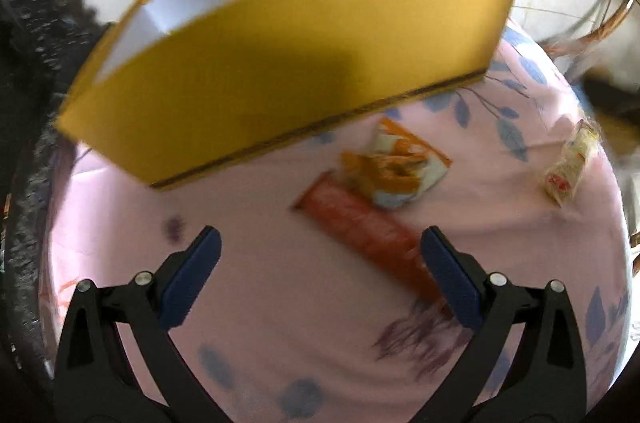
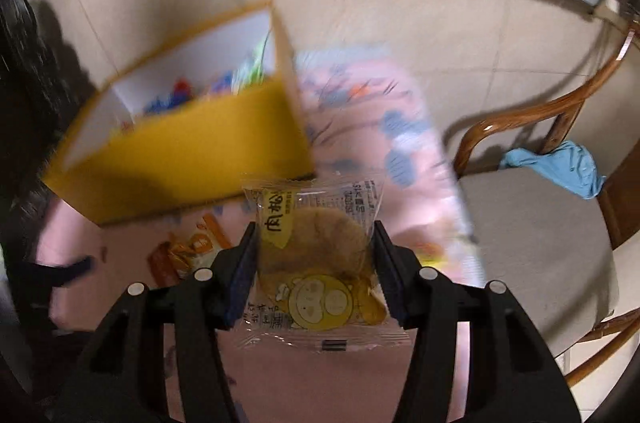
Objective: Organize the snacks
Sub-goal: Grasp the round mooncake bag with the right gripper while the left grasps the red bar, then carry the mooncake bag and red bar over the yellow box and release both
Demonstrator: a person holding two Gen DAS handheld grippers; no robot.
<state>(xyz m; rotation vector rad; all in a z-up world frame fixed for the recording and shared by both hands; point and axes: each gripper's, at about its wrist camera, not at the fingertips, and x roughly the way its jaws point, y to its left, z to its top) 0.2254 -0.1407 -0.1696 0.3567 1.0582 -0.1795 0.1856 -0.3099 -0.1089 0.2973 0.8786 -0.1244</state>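
Note:
A yellow cardboard box (image 1: 280, 71) with a white inside stands on the pink floral tablecloth (image 1: 280, 303), and several snacks lie in it. In front of it lie a long red-orange packet (image 1: 360, 223), a crumpled orange-and-white packet (image 1: 396, 167) and, further right, a small pale packet (image 1: 568, 167). My left gripper (image 1: 320, 239) hangs open over the cloth, its right finger (image 1: 448, 271) over the long packet's near end. My right gripper (image 2: 315, 229) is shut on a clear packet with a round brown cake (image 2: 316, 255), held just in front of the yellow box (image 2: 192, 159).
A wooden chair (image 2: 532, 115) with a grey cushion and a blue cloth (image 2: 560, 167) stands right of the table. Beige tiled floor lies beyond the box. The cloth's edge (image 2: 460, 223) drops off close to the right of the held packet.

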